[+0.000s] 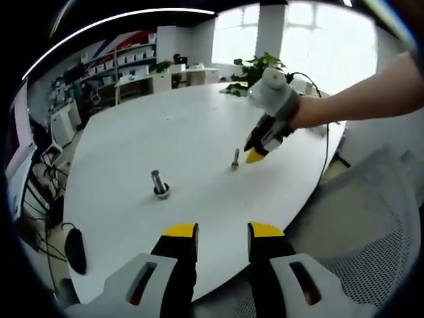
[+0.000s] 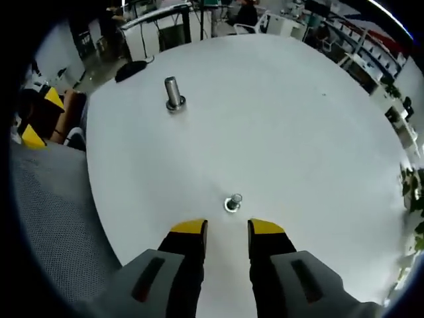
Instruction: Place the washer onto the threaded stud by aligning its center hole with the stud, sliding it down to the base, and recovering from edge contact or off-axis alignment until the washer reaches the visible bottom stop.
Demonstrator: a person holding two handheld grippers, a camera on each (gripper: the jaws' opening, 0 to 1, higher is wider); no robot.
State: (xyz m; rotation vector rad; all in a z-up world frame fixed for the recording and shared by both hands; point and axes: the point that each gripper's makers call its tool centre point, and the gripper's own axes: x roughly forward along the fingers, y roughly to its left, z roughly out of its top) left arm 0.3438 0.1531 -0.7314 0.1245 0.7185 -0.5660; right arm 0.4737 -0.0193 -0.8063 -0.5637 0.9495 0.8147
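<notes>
Small shiny washer (image 2: 232, 203) on upright stud (image 1: 235, 158), w/ nothing gripping it.

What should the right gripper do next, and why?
Probably ease the right gripper forward and down around the small stud, then close. Its jaws stand open and hold nothing, and the small stud stands on the table just past the tips. Whether a washer sits at its base is too small to tell.
</notes>
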